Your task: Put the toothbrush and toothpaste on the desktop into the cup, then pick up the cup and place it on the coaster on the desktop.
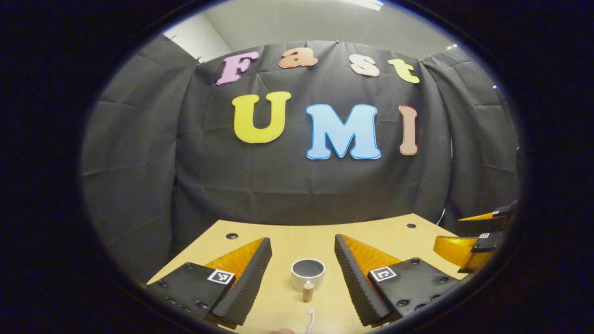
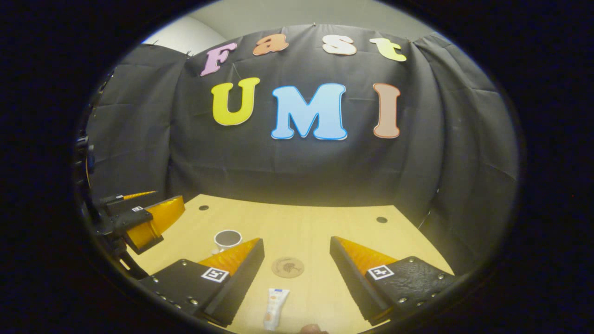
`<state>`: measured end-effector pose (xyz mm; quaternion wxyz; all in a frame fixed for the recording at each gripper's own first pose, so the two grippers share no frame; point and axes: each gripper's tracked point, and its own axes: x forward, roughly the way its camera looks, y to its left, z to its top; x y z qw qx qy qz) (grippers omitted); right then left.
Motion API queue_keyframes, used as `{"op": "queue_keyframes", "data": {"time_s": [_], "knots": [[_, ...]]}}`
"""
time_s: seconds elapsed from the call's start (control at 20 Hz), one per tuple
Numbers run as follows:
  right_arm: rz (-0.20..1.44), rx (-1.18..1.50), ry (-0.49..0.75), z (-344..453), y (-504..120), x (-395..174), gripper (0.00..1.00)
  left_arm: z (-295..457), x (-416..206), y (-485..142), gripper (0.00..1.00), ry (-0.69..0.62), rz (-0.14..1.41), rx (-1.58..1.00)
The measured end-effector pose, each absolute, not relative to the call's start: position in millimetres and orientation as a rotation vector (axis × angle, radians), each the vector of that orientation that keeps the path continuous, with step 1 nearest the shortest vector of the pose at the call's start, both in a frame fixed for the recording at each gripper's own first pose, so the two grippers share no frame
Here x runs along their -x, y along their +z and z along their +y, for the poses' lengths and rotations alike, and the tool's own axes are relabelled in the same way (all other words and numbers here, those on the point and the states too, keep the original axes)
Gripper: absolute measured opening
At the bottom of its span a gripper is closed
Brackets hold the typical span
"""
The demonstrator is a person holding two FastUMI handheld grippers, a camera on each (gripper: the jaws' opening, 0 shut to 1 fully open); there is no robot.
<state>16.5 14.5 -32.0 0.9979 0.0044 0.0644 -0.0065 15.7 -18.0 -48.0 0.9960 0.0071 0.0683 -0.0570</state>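
We count one white ceramic cup with a wooden handle [image 1: 307,273], one white toothbrush [image 1: 310,319] on the near desk edge, one white toothpaste tube with an orange band [image 2: 275,301], one round brown cork coaster [image 2: 287,267], two grippers, and two dark round holes along the far side of the pale wooden desktop [image 2: 325,232]

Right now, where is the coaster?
In the right gripper view the coaster lies flat on the desktop, just beyond the toothpaste and right of the cup.
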Motion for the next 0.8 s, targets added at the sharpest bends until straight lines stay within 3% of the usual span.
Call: {"op": "queue_keyframes", "data": {"time_s": [0.5,0.55,0.75,0.8], "knots": [[0.415,-0.027,0.022,37.2,-107.6,-24.1,0.93,-30.0,-9.3,-151.8,0.99,-0.169,0.489,0.009],[0.447,-0.035,0.022,39.2,-116.3,-26.4,0.93,-30.4,-8.4,-165.3,0.90,-0.169,0.536,0.001],[0.553,-0.069,0.029,40.7,-142.9,-26.6,0.93,-34.7,-0.5,-207.0,0.91,-0.178,0.703,-0.007],[0.575,-0.074,0.030,42.2,-150.3,-27.9,0.93,-36.7,1.0,-216.1,0.95,-0.183,0.743,-0.006]]}}
